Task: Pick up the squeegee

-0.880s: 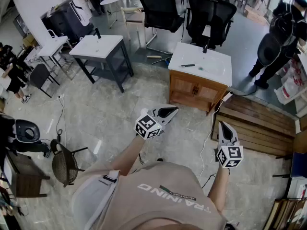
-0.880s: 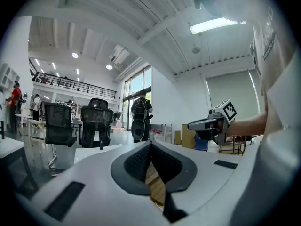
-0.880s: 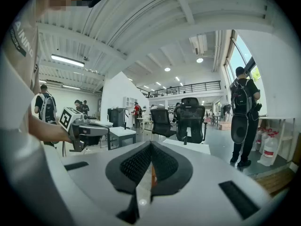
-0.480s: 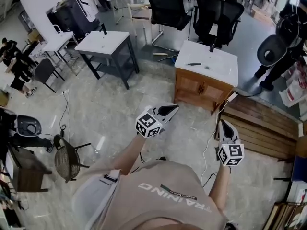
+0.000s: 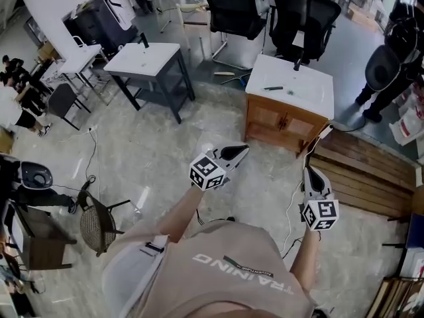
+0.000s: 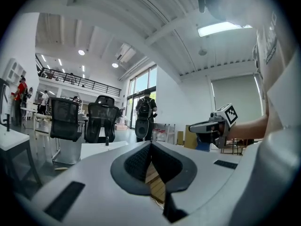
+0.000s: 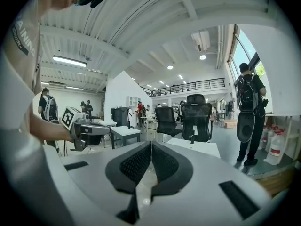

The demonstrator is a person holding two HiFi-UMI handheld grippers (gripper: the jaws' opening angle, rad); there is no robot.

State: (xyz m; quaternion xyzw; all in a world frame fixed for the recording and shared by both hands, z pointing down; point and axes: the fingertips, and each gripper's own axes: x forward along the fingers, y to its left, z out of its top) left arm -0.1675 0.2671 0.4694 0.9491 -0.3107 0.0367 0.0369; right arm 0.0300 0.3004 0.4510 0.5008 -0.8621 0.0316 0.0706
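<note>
At eleven o'clock stands a white-topped table with dark legs [image 5: 142,59]. The left gripper [image 5: 243,150] and the right gripper [image 5: 309,171] are both closed on nothing. At one o'clock, a wooden cabinet with white sink top [image 5: 311,98] carries a slim dark tool [image 5: 273,88]. It is seemingly the squeegee, though too small to confirm.

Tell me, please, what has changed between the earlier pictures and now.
Only the head view has shifted a little: the wooden cabinet and the white-topped table have slid slightly rightward in the frame. Nothing was taken hold of or let go. The left gripper and right gripper stay shut, empty and held out in front.
</note>
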